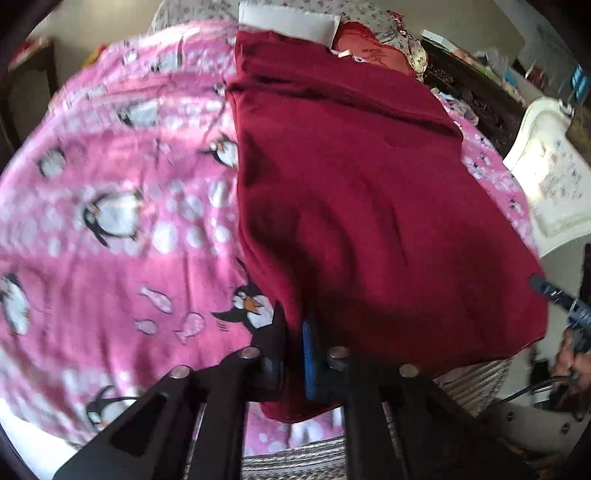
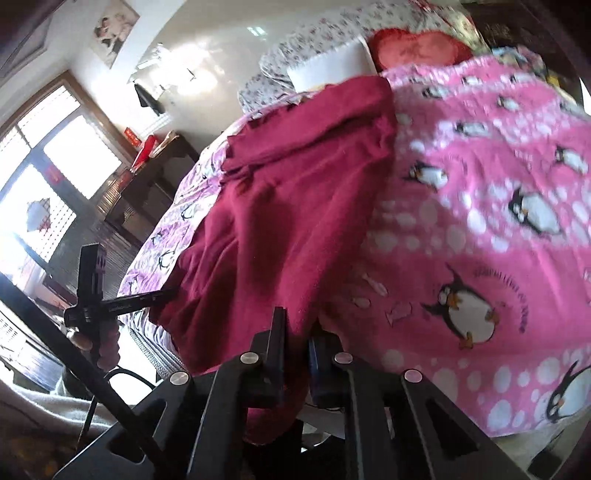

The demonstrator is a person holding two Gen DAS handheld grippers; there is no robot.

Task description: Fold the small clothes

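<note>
A dark red garment [image 1: 362, 206] lies spread along the pink penguin blanket [image 1: 110, 229] on the bed. My left gripper [image 1: 293, 332] is shut on the garment's near left corner. In the right wrist view the same red garment [image 2: 295, 206] runs up the left part of the pink blanket [image 2: 480, 229], and my right gripper [image 2: 297, 332] is shut on its near right corner. The left gripper [image 2: 110, 291] shows at the left in that view, and the right gripper [image 1: 561, 299] at the right edge of the left wrist view.
A white pillow [image 1: 288, 22] and a red cushion [image 1: 373, 48] lie at the head of the bed. A dark cluttered sideboard [image 1: 476, 88] and a white chair [image 1: 554, 177] stand to the right. A window [image 2: 40, 177] and dark table [image 2: 155, 177] are to the left.
</note>
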